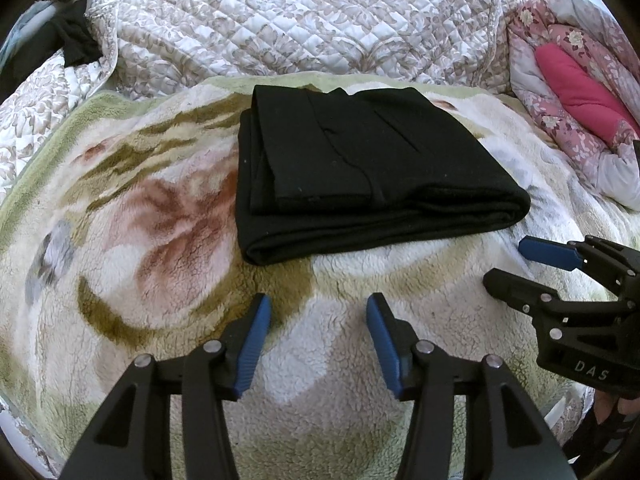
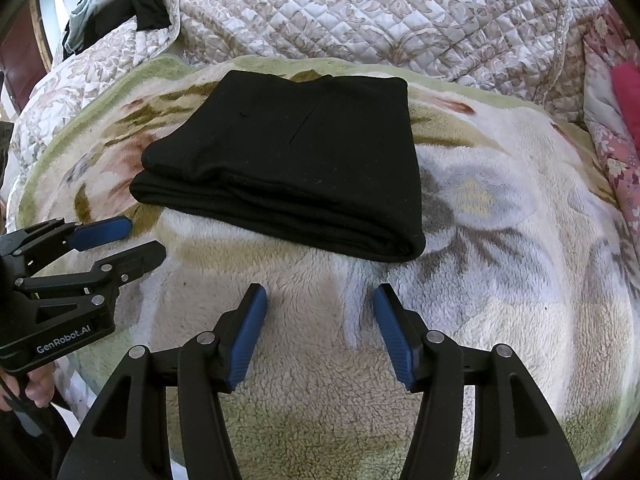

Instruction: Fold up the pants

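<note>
**Left wrist view: folded pants, both grippers idle**

Item 1. Black knit pants (image 1: 360, 164), folded into a thick rectangular stack, lying flat on my fleece blanket with the cream, green and rust floral print (image 1: 160, 240). Layered edges face me and the left; nothing is touching them.

Item 2. My left gripper (image 1: 319, 304), black frame with ribbed blue pads, held low over the blanket just short of the pants' near edge, pointing forward. Jaws spread wide, holding nothing.

Item 3. My right gripper (image 2: 320, 294), same build, level over the blanket near the stack's right corner. Jaws parted, nothing between them. From the left wrist view I see it coming in from the right, fingers angled left.

Item 4. Quilted beige-and-white bedspread (image 2: 380, 12) bunched behind the blanket; pink floral comforter (image 1: 568, 80) at far right.
</note>
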{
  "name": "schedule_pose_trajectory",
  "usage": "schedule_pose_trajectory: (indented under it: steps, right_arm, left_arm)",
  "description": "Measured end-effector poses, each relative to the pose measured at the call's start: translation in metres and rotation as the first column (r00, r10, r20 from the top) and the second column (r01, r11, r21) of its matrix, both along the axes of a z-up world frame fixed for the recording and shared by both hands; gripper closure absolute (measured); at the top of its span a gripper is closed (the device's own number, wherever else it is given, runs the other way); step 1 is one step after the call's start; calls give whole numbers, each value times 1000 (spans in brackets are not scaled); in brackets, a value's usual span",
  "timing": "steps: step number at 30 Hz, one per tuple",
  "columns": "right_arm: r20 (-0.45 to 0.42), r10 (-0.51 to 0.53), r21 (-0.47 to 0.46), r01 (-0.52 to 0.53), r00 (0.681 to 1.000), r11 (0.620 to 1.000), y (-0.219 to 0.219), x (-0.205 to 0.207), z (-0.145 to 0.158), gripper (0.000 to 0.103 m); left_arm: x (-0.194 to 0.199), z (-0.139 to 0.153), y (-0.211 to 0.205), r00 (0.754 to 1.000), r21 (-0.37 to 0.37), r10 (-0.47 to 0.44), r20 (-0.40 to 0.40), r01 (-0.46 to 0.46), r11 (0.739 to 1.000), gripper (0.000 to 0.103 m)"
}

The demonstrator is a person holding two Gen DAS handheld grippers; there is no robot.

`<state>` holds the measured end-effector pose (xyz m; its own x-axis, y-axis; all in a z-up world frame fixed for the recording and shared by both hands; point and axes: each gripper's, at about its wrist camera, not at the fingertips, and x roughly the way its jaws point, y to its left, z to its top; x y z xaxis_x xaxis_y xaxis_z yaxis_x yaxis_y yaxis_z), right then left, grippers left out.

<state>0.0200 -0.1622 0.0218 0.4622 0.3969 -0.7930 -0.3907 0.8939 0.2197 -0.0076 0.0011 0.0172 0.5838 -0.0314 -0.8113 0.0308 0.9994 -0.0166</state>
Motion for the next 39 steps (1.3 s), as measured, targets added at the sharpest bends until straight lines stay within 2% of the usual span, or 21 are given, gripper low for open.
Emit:
schedule_pose_trajectory:
  steps: [39]
  right_arm:
    - [2, 0, -4, 0, 1000, 1000, 1, -1, 0, 46]
  left_arm:
    - [2, 0, 0, 1000, -1, -1, -7, 1, 1000, 46]
